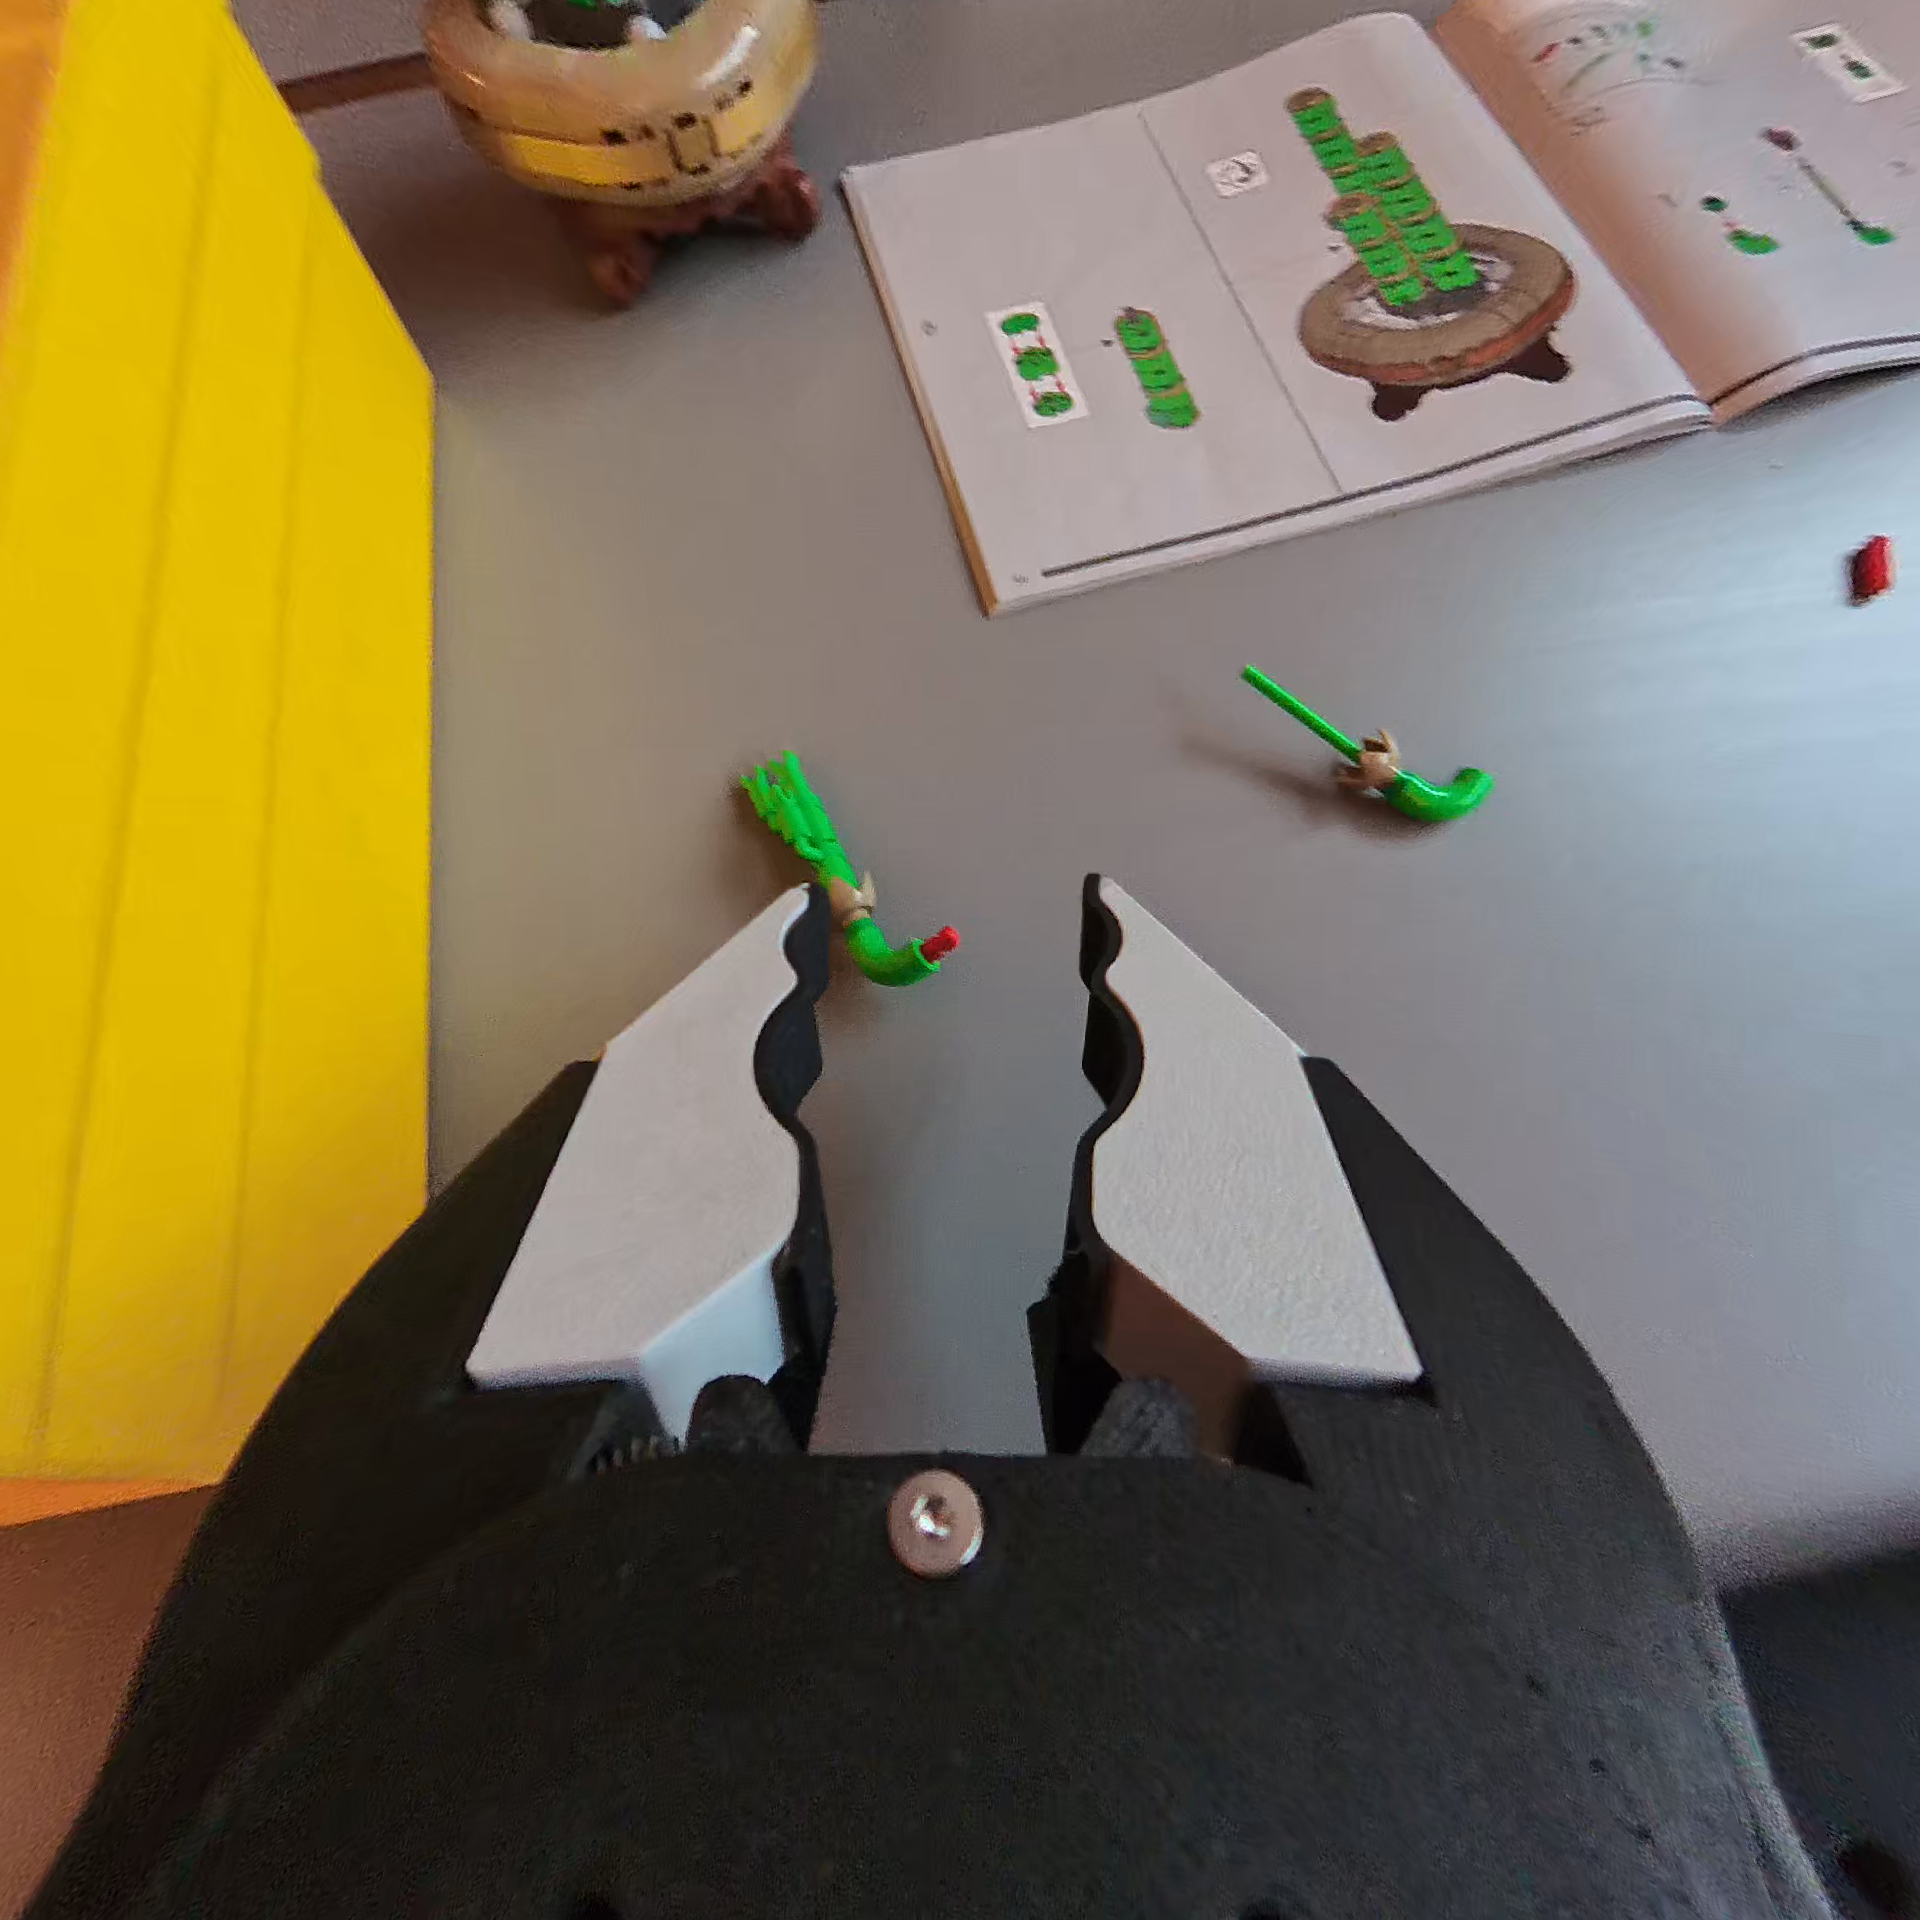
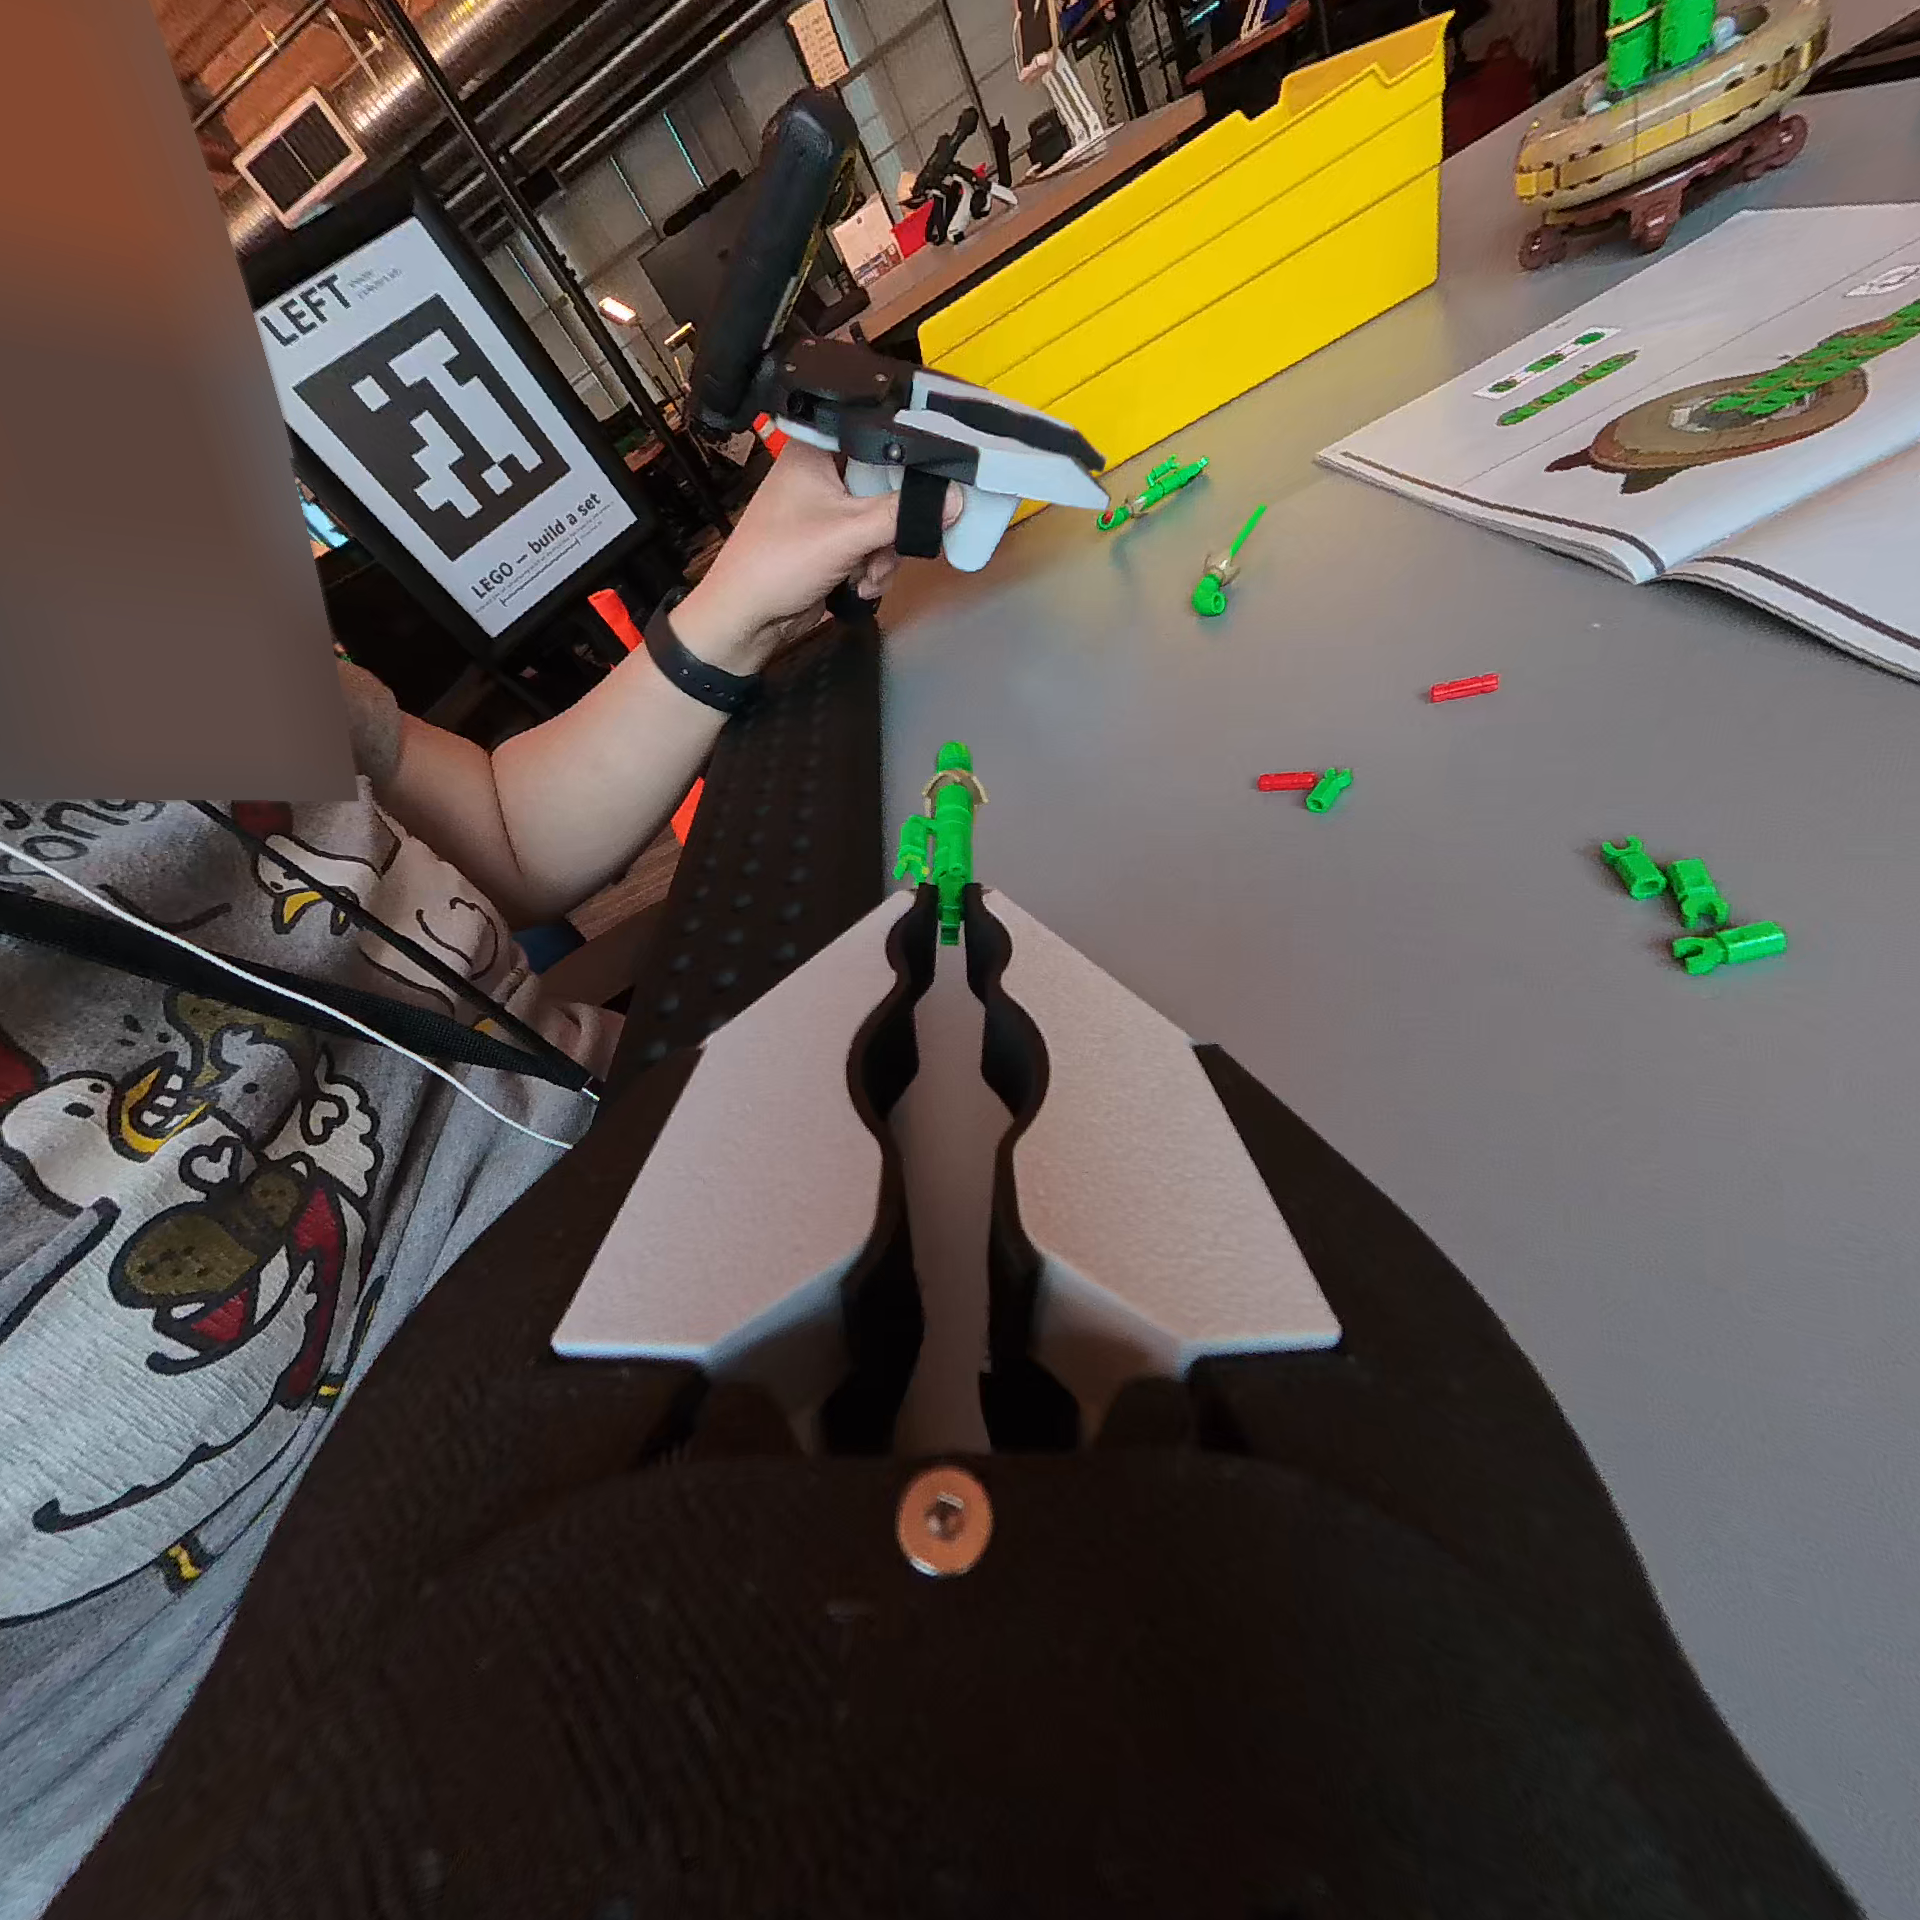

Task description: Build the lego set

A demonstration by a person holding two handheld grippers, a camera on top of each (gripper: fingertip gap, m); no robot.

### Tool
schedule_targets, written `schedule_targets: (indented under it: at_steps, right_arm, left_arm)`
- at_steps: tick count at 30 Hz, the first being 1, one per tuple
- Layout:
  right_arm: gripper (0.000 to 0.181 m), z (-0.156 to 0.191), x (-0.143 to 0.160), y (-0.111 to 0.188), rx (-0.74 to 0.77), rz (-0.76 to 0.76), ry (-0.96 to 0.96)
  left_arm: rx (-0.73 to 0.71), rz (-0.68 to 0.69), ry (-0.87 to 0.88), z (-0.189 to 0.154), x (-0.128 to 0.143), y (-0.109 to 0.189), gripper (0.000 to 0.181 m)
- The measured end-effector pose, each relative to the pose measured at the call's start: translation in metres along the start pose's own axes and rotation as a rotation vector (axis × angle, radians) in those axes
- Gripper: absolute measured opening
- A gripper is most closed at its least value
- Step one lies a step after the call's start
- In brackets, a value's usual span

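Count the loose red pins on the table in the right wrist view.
2. One red pin lies alone near the booklet; the other touches a green clip closer in. A third red bit shows plugged into a far stem, so not loose; more may be hidden.

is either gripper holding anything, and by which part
The right gripper pinches a green stalk piece by its near end, at the jaws' tips. The left gripper is open and empty.

Bare grey table (image 1: 644, 582) lies ahead of you — yellow bin (image 1: 208, 623) walls the left, open booklet (image 1: 1247, 343) beyond.
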State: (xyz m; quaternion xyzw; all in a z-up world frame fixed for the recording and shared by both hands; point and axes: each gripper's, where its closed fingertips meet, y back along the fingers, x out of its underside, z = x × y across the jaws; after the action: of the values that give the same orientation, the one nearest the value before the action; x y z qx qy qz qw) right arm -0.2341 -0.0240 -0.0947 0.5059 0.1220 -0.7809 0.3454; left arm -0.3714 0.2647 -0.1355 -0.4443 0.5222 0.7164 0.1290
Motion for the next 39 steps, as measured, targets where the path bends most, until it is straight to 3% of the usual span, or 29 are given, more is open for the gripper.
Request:
schedule_targets:
  at_steps: [7, 14, 20, 26, 32, 39]
  right_arm:
    - [0.004, 0.002, 0.000, -0.001, -0.016, 0.006, 0.002]
    - [0.004, 0.004, 0.002, -0.002, -0.026, 0.013, 0.012]
    - [0.004, 0.006, 0.003, -0.002, -0.021, 0.021, 0.027]
    - [0.004, 0.006, 0.003, -0.002, -0.017, 0.024, 0.032]
    - [0.004, 0.006, 0.003, -0.002, -0.008, 0.022, 0.042]
    - [0.004, 0.004, -0.005, 0.001, -0.012, -0.023, 0.020]
  left_arm:
    - [-0.027, 0.073, 0.078, 0.012, 0.013, -0.012, 0.055]
    - [0.013, 0.107, 0.153, 0.013, 0.020, -0.017, 0.049]
    - [-0.009, 0.114, 0.156, 0.020, 0.023, -0.019, 0.023]
    - [-0.018, 0.106, 0.065, 0.016, 0.022, -0.018, 0.023]
    - [-0.095, -0.039, -0.094, 0.012, 0.000, -0.002, 0.022]
    - [-0.260, -0.395, -0.328, -0.008, -0.066, 0.052, 0.022]
